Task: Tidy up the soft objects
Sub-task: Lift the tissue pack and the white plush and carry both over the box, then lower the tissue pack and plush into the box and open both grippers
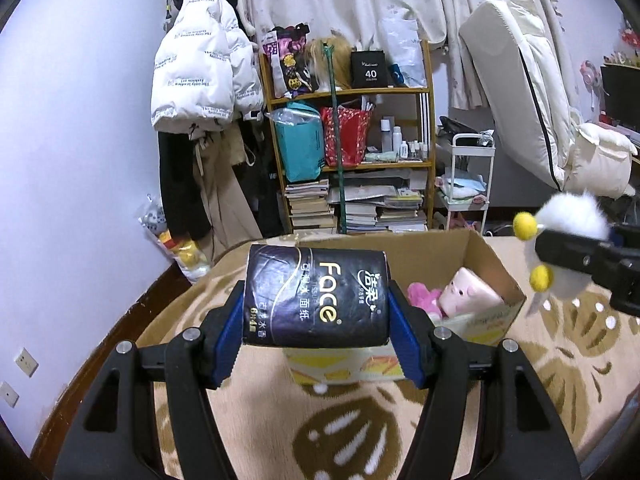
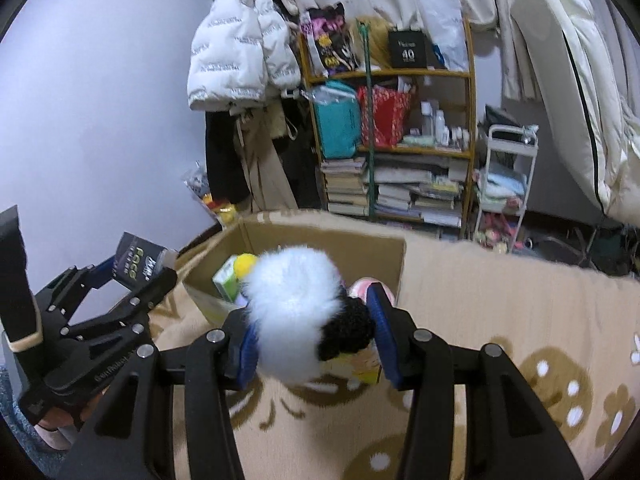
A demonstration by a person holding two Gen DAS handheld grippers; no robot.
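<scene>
My left gripper [image 1: 316, 308] is shut on a black "Face" tissue pack [image 1: 316, 300] and holds it in the air just before the open cardboard box [image 1: 496, 268] on the patterned bed cover. Inside the box lie a pink plush [image 1: 424, 294] and a pink pig-face pack [image 1: 468, 290]. My right gripper [image 2: 312, 340] is shut on a fluffy white plush toy [image 2: 292, 300] with a black part and yellow balls, held above the box [image 2: 320, 236]. A green pack [image 2: 226, 282] lies in the box. The left gripper [image 2: 132, 280] with its tissue pack [image 2: 138, 262] shows at the left in the right wrist view. The white plush [image 1: 572, 216] shows at the right in the left wrist view.
A wooden shelf [image 1: 348, 92] with bags, bottles and stacked books stands behind the bed. A white puffer jacket [image 1: 200, 64] hangs at the left. A white trolley [image 1: 468, 184] and a leaning mattress [image 1: 524, 92] are at the right. The beige cover [image 2: 500, 300] spreads around the box.
</scene>
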